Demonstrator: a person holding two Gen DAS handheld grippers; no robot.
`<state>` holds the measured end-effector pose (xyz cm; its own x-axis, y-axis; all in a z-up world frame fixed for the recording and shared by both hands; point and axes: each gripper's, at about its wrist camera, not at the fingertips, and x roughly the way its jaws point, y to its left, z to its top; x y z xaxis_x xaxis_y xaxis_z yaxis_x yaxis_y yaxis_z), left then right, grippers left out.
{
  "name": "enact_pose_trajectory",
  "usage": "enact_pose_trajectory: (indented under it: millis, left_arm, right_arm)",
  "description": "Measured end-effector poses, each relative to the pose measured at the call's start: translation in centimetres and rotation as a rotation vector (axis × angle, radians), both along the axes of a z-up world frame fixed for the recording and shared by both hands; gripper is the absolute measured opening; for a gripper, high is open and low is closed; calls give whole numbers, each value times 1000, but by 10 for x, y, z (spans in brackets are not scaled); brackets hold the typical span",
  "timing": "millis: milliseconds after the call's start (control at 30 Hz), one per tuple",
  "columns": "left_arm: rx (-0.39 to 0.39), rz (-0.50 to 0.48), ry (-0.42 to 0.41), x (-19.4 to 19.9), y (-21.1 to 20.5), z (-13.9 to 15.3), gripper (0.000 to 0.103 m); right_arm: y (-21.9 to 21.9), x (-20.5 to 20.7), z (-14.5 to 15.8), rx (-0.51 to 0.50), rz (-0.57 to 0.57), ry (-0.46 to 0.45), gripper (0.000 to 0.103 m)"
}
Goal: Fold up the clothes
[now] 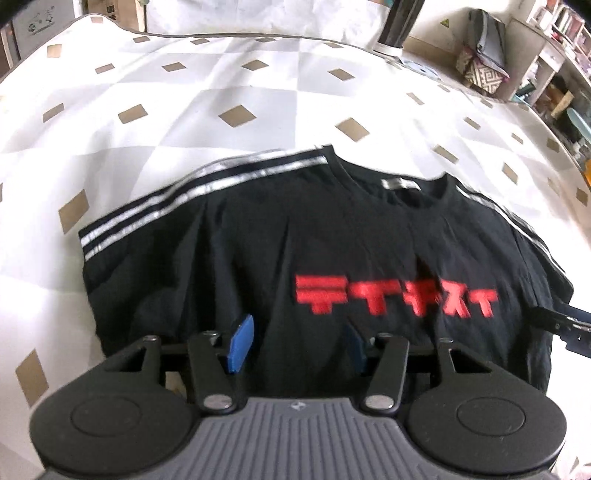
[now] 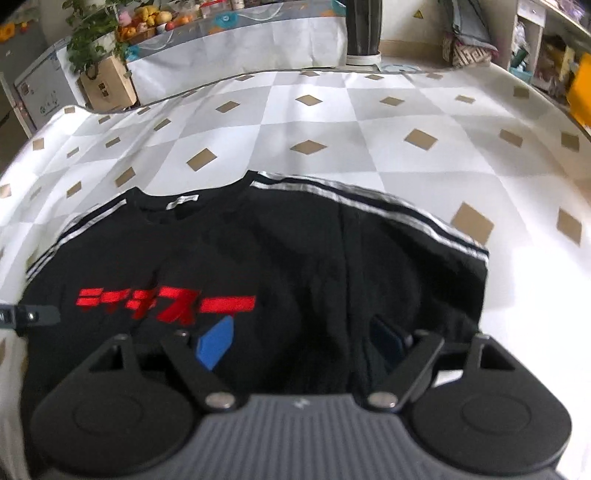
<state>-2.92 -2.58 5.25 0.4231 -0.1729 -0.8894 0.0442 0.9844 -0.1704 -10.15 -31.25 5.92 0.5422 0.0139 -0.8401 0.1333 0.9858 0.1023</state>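
A black T-shirt with red lettering and silver shoulder stripes lies flat, front up, on the checked tablecloth, its collar on the far side. My left gripper hovers over the near left part of the shirt, blue pads apart and nothing pinched between them. My right gripper stands wide open over the near right part of the T-shirt, just right of the red lettering. Each gripper's tip shows at the edge of the other's view: right gripper, left gripper.
White and grey cloth with tan diamonds stretches beyond the collar. A black post on a white base stands at the table's far edge. Beyond are a cardboard box with a plant, a patterned bag and shelves.
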Motion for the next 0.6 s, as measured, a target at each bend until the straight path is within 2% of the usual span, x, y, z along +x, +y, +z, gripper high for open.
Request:
enact_pose_trajectory:
  millis: [233, 367, 600]
  left_arm:
    - [13, 43, 34, 18, 2, -21, 52]
    - [35, 30, 27, 23, -1, -28, 52]
    - [112, -26, -1, 26, -14, -34, 71]
  right_arm:
    - [-3, 26, -22, -25, -40, 42, 80]
    - [-5, 31, -34, -45, -69, 65, 80]
    - [-7, 36, -43, -83, -99, 50, 90]
